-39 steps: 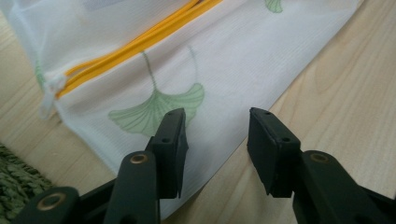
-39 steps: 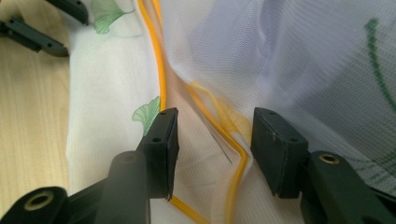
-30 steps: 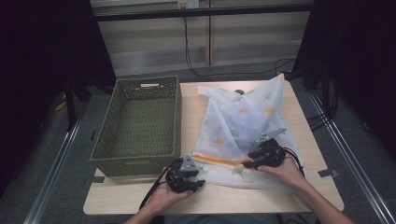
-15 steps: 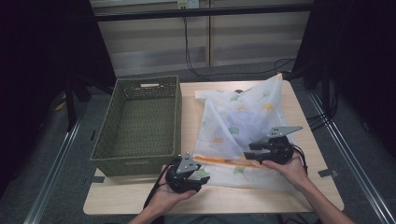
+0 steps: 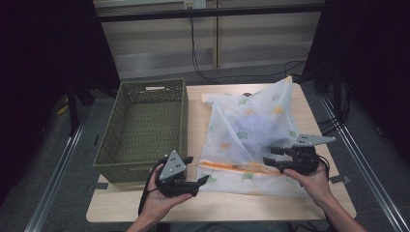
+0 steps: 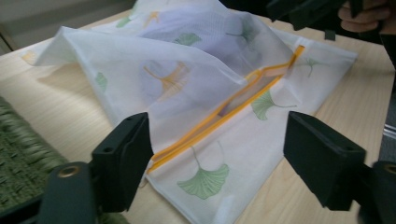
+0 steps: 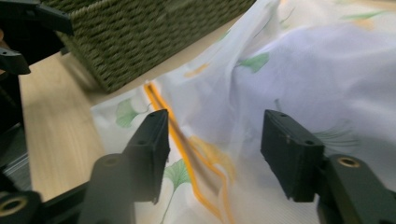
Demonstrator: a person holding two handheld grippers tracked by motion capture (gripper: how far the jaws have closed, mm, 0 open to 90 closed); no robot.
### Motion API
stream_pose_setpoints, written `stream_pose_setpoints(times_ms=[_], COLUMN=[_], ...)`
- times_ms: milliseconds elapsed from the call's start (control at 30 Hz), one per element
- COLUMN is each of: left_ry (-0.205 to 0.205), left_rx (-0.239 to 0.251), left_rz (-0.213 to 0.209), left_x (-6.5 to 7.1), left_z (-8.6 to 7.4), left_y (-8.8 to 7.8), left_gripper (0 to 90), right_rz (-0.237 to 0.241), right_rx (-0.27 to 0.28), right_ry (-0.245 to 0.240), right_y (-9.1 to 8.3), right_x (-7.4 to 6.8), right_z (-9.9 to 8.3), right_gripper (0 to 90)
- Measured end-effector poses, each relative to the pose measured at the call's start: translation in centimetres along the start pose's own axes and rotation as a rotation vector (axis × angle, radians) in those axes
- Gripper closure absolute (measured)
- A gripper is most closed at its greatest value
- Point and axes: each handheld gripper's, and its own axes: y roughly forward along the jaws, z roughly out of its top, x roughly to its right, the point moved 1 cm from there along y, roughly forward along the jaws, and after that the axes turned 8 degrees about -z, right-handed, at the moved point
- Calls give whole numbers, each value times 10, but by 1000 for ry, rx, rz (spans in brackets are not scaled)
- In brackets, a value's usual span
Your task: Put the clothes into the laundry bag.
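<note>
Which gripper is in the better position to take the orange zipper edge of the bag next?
Probably the left gripper: its open jaws sit at the near-left end of the orange zipper edge of the bag. The right gripper, also open, hangs above the bag's middle.

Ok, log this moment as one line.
left gripper: open, jaws just opening | right gripper: open, nothing held | mesh bag: on table, beside basket
</note>
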Motion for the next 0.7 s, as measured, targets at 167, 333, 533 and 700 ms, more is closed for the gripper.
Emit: stream_pose_setpoints(times_ms=[167,333,533,700], left_ry=[-1,36,-36,-73], left_rx=[22,97,121,127], left_rz=[24,50,141,212], left_x=[-1,17,-3,-6], left_z=[1,11,-7,-27], left_y=[-15,-36,-60,-78], left_gripper=[212,170,163,119], right_rz=[-11,-23,-65,-116], right_rx=[56,116,171,185], right_ry=[4,33,33,49], right_y=[-15,-30,-47,-59], right_x=[-5,-5,-3,4], right_z=[2,-1,-11,-28], right_gripper=[379,339,323,328])
